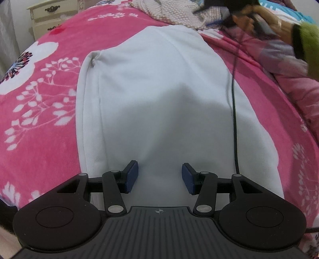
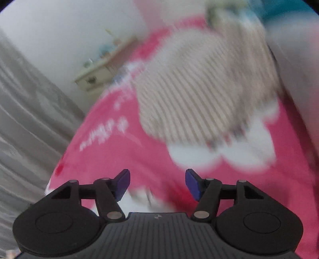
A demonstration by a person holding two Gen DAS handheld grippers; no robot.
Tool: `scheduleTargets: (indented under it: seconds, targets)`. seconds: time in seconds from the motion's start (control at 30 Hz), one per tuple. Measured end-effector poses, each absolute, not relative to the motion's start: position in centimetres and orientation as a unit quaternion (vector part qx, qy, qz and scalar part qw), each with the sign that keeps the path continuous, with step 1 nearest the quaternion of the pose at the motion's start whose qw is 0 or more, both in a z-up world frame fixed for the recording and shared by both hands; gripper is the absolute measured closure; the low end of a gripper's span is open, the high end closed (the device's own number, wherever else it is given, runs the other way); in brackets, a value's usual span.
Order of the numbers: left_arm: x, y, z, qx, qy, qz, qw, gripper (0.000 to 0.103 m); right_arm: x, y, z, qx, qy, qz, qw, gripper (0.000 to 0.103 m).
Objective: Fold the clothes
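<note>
The left gripper [image 1: 159, 178] is held with jaws wide apart and empty above a folded white garment [image 1: 159, 95], spread ahead on the pink floral blanket [image 1: 39, 99]. A black cable [image 1: 234, 111] crosses it rightward. The right gripper [image 2: 157, 184], likewise parted and empty, faces a blurred striped knit garment [image 2: 199, 89]; a cream dresser [image 2: 93, 77] is dimly seen.

place: home bedroom | bed: pink floral blanket [image 1: 45, 143] spread across it | furniture: cream drawer chest [image 1: 53, 14] with ornate dark handles beside the bed | window side: grey curtain [image 2: 26, 123] | laundry: white garment [image 1: 159, 95] and knitted garment [image 2: 203, 85] lying on the blanket
</note>
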State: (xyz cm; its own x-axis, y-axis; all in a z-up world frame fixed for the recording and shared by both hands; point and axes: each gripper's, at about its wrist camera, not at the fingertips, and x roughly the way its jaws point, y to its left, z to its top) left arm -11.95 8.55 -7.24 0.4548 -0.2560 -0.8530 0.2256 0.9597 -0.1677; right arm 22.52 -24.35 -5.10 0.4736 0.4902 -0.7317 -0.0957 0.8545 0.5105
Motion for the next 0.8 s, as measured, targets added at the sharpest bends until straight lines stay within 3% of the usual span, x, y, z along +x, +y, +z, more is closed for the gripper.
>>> scheduleTargets:
  seconds: [0.13, 0.17, 0.2, 0.27, 0.47, 0.63, 0.8]
  targets:
    - [-12.0, 8.1, -7.3, 0.001, 0.502, -0.139, 0.854, 0.053, 22.3, -25.0, -8.5, 0.249, 0.522, 0.198, 0.792, 0.042]
    - [-12.1, 8.0, -7.3, 0.004, 0.501, -0.138, 0.854, 0.053, 22.3, -24.6, -9.1, 0.251, 0.524, 0.207, 0.787, 0.051]
    - [-12.2, 7.9, -7.3, 0.007, 0.500, -0.138, 0.855, 0.053, 22.4, -23.9, -9.4, 0.240, 0.525, 0.215, 0.788, 0.070]
    - [-12.2, 7.9, -7.3, 0.008, 0.500, -0.136, 0.855, 0.053, 22.4, -22.9, -9.1, 0.211, 0.508, 0.221, 0.806, 0.093]
    - [-12.3, 7.9, -7.3, 0.007, 0.502, -0.132, 0.855, 0.053, 22.3, -24.6, -7.9, 0.250, 0.383, 0.250, 0.853, 0.094]
    - [-12.4, 7.7, -7.4, 0.016, 0.500, -0.132, 0.856, 0.053, 24.2, -24.1, -10.8, 0.229, 0.393, 0.181, 0.872, 0.094]
    - [-12.3, 7.6, -7.4, 0.016, 0.501, -0.129, 0.856, 0.053, 23.5, -28.7, -10.3, 0.321, 0.337, 0.123, 0.876, 0.092]
